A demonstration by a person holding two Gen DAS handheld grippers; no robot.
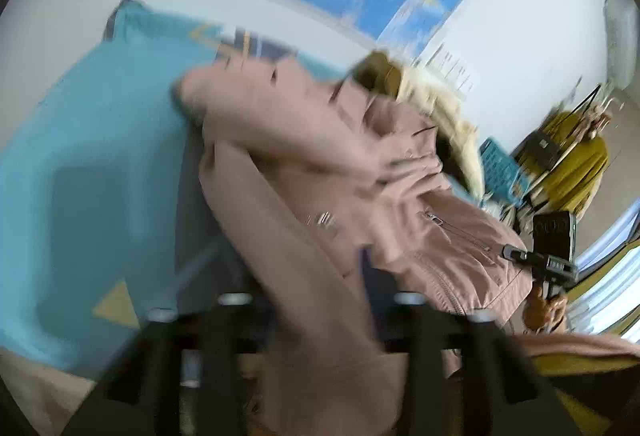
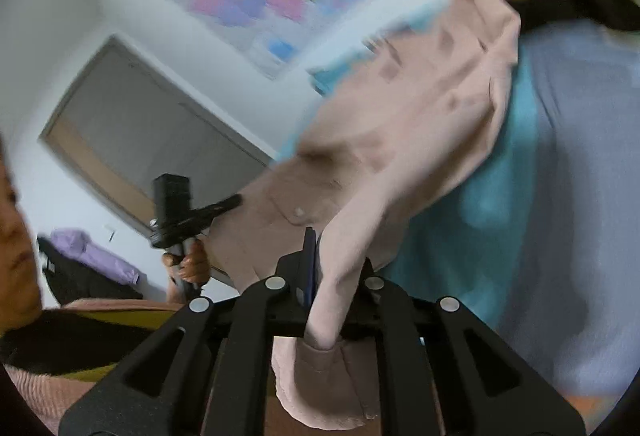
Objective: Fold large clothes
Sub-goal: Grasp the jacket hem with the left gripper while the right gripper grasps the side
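right wrist view: right gripper (image 2: pixel 316 268) fingers are pinching the pink jacket (image 2: pixel 400 132) at six o'clock; left gripper (image 1: pixel 320 300) fingers are clamping its sleeve.

The coat (image 1: pixel 320 172) was a dusty pink parka, its hood edged with cream fur (image 1: pixel 448 112) and lined in mustard yellow. It hung bunched and creased in the air between my two claws, over a blue sheet. A zipped pocket (image 1: pixel 456 228) and a metal snap showed on its front. My left claw (image 1: pixel 320 300) pinched one stretch of pink cloth, and my right claw (image 2: pixel 324 276) pinched a sleeve, whose cuff (image 2: pixel 320 388) drooped below the fingers.
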